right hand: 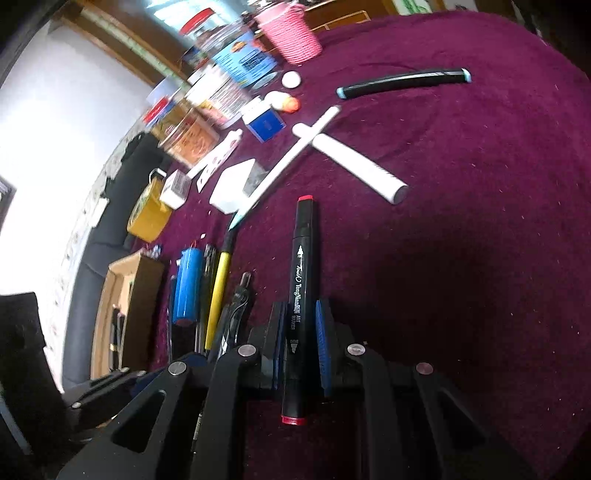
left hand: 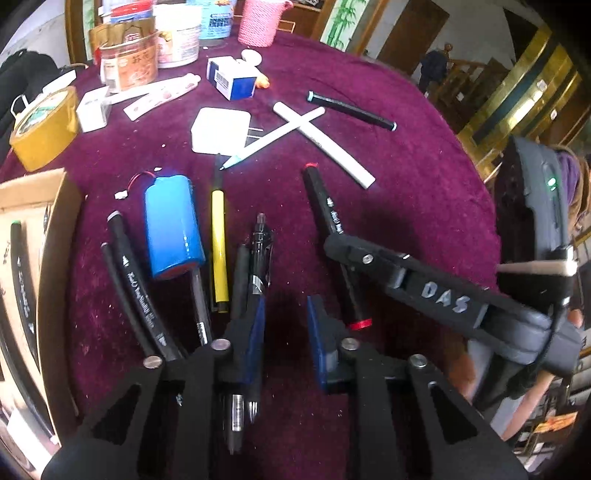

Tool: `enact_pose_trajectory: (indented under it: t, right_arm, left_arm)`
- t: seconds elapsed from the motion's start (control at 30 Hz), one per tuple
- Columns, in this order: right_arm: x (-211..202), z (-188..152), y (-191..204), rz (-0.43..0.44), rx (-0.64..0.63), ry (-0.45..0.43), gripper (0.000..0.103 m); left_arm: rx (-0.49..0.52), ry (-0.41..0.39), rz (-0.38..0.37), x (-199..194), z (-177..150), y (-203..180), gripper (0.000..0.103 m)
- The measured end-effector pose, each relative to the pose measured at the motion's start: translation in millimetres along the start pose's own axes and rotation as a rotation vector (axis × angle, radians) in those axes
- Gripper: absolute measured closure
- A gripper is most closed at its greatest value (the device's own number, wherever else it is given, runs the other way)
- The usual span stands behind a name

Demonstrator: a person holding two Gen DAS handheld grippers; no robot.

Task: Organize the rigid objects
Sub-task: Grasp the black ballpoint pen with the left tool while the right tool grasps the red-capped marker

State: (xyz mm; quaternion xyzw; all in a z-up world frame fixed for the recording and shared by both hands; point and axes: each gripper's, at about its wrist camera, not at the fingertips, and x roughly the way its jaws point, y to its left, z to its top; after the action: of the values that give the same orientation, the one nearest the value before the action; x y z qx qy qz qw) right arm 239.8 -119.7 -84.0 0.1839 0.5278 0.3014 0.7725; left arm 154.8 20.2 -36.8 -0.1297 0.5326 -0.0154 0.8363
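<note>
A black marker with red ends [right hand: 303,258] lies on the purple cloth, and my right gripper [right hand: 301,321] is shut on its middle. In the left wrist view that marker [left hand: 325,199] runs under the right gripper's finger [left hand: 343,247]. My left gripper [left hand: 286,325] hovers low over the cloth, open, with only cloth between its blue pads [left hand: 255,332]. Just left of it lie a black click pen [left hand: 260,254], a yellow pen [left hand: 218,240], a blue battery pack [left hand: 171,229] and two black markers [left hand: 129,280].
A cardboard box [left hand: 55,258] at the left edge holds a black marker [left hand: 22,273]. Farther back are two crossed white markers [left hand: 325,144], a blue-capped black marker [left hand: 351,110], a white charger [left hand: 219,129], a tape roll [left hand: 44,125], jars and a pink basket [left hand: 258,22].
</note>
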Motion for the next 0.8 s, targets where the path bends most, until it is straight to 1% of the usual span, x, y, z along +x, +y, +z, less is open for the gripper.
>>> enact_pose_trajectory:
  t: [0.03,0.1,0.17,0.33,0.43,0.47,0.63,0.73,0.8]
  right_arm:
    - [-1,1,-2,0.001,0.011,-0.002,0.089]
    - [-2,1,-3,0.001,0.018,-0.004,0.089]
    - [-3,0,-2,0.000,0.018,-0.008,0.089]
    - [-2,0,-1,0.003,0.013,-0.004,0.089]
    - [-2,0,-1,-0.001,0.013,-0.005,0.089]
    - [-1,0,-1,-0.001,0.013,-0.005,0.089]
    - [0,1,0,-0.004,0.009,-0.004,0.089]
    - [1,1,0,-0.005,0.008,-0.005,0.089]
    - [1,1,-1,-0.002,0.010,-0.006,0.089]
  left_arm:
    - [0.002,0.011,0.016,3,0,-1,0.086]
    - [0.012,0.006,0.052,6,-1,-3,0.087]
    - [0.014,0.007,0.054,6,-2,-5,0.087]
    - [0.045,0.013,0.113,9,3,-9,0.086]
    - [0.005,0.023,0.103,11,5,-2,0.086]
    - [0.010,0.023,0.106,12,6,-2,0.086]
    - [0.044,0.031,0.127,19,4,-8,0.087]
    - [0.105,0.026,0.167,24,3,-15,0.087]
    - [0.119,0.024,0.185,24,2,-18,0.087]
